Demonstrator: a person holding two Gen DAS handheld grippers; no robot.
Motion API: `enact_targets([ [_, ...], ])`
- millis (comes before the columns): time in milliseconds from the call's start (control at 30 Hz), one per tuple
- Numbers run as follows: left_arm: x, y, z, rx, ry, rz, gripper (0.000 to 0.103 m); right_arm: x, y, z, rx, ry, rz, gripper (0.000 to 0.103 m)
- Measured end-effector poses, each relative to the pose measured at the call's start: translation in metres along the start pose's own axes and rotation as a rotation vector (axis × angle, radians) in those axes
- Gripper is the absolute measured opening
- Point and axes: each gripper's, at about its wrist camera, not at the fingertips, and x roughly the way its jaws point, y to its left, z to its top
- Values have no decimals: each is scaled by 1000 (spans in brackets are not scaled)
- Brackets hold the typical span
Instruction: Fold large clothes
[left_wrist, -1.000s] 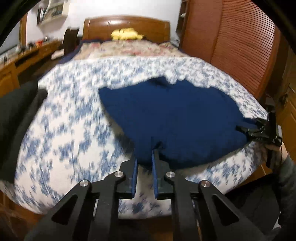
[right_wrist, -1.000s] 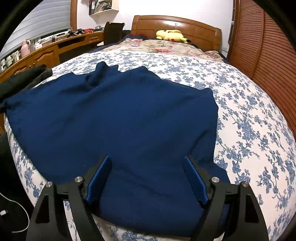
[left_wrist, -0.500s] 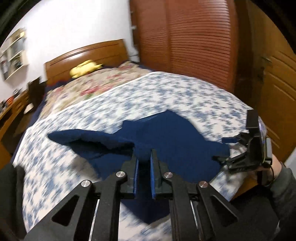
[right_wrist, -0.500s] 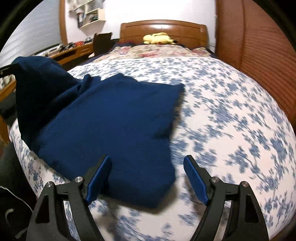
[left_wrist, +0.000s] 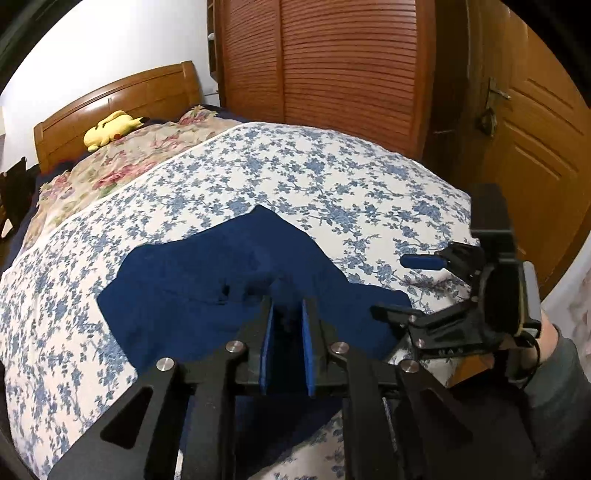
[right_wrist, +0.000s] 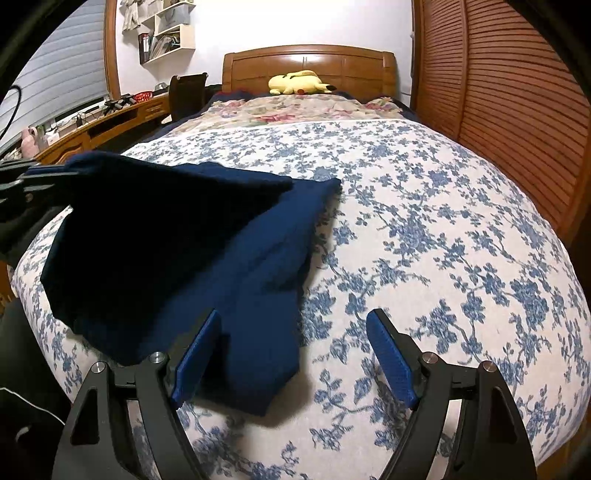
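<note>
A large navy blue garment (left_wrist: 207, 280) lies partly folded near the foot of the bed (left_wrist: 332, 177). My left gripper (left_wrist: 287, 306) is shut on a fold of the garment and holds it lifted over the rest. In the right wrist view the garment (right_wrist: 207, 251) lies at the left, with its raised flap hanging from the left gripper (right_wrist: 33, 177) at the left edge. My right gripper (right_wrist: 295, 332) is open and empty at the garment's right front corner; its left finger is over the cloth. It also shows in the left wrist view (left_wrist: 424, 288).
The bed has a blue-flowered cover and a rose-patterned quilt (right_wrist: 303, 107) at the head with a yellow plush toy (right_wrist: 299, 82). A wooden headboard (right_wrist: 310, 62), slatted wardrobe doors (left_wrist: 332, 74) on the right, a door (left_wrist: 535, 129), and a desk (right_wrist: 92, 129) on the left surround it.
My left gripper has carried its held part of the garment up and over to the right, folding it onto the rest. My right gripper has stayed open at the front corner.
</note>
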Motion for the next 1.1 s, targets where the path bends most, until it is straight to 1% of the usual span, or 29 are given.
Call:
enact_targets([
  [33, -9, 3, -1, 3, -11, 3, 24, -1, 1, 1, -2, -1, -1, 82],
  [133, -24, 8, -4, 5, -39, 12, 33, 0, 5, 8, -12, -11, -4, 82],
  [200, -33, 16, -9, -4, -50, 20, 35, -2, 10, 13, -19, -24, 0, 82],
  [333, -43, 39, -25, -38, -50, 40, 36, -13, 16, 22, -18, -69, 5, 82],
  [400, -43, 51, -35, -56, -38, 65, 36, -19, 19, 27, -10, -94, 20, 82],
  [600, -41, 83, -64, -122, -7, 92, 38, -25, 32, 36, -12, -150, 87, 82],
  [733, -41, 98, -79, -150, 6, 111, 38, -16, 49, 39, -43, -140, 138, 82],
  [967, -43, 117, -95, -190, 12, 130, 39, 18, 71, 42, -86, -62, 200, 82],
  [1033, -44, 120, -99, -196, 13, 134, 39, 27, 77, 49, -93, -42, 211, 82],
  [1100, -45, 123, -103, -203, 15, 136, 39, 36, 79, 53, -88, -23, 241, 82],
])
